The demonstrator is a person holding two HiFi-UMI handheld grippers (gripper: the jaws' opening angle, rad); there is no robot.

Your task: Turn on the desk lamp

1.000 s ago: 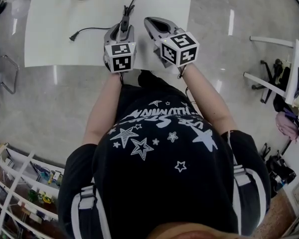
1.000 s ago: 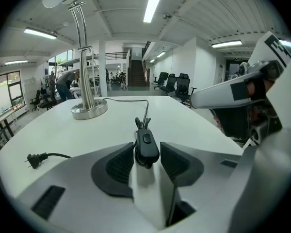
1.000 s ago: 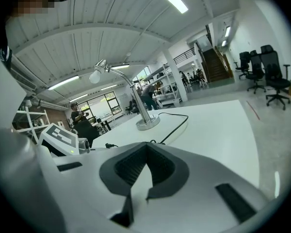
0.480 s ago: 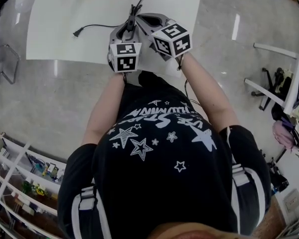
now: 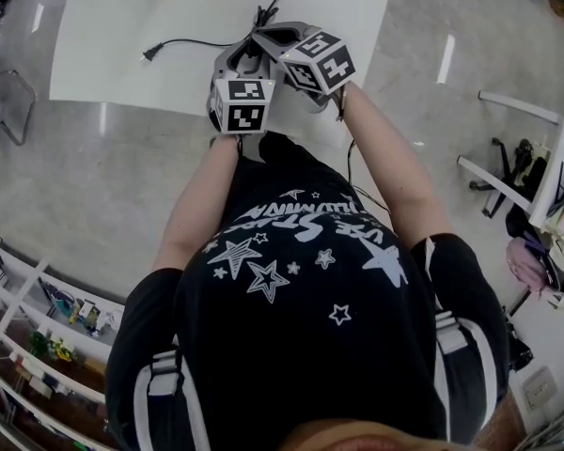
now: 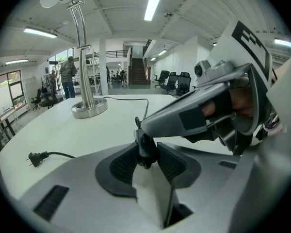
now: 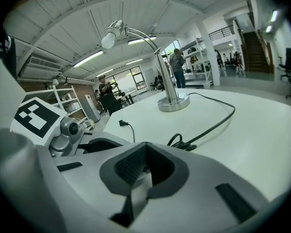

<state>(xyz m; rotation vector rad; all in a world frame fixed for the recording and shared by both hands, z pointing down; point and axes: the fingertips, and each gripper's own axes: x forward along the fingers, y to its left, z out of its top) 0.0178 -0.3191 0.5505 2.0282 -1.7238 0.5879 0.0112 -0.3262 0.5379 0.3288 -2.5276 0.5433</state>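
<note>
The chrome desk lamp [image 6: 82,57] stands unlit at the far side of the white table [image 5: 122,26]. Its black cord [image 7: 213,125] runs toward me, and the plug [image 6: 34,158] lies loose on the table. My left gripper [image 6: 146,161] has just been closing and its pads now press on the black cord switch [image 6: 145,149]. My right gripper [image 7: 138,171] is shut with nothing in it. It lies slanted across from the right, its tip [image 5: 261,34] right over the switch and the left gripper [image 5: 249,50].
The lamp base [image 7: 173,103] is an arm's length beyond the grippers. People stand far behind the table [image 6: 68,76]. Shelves [image 5: 38,346] and chairs [image 5: 536,167] are on the floor around me.
The right gripper swung left and slightly down until its tip crossed over the left gripper's tip. The left jaws closed on the cord switch and stayed in place.
</note>
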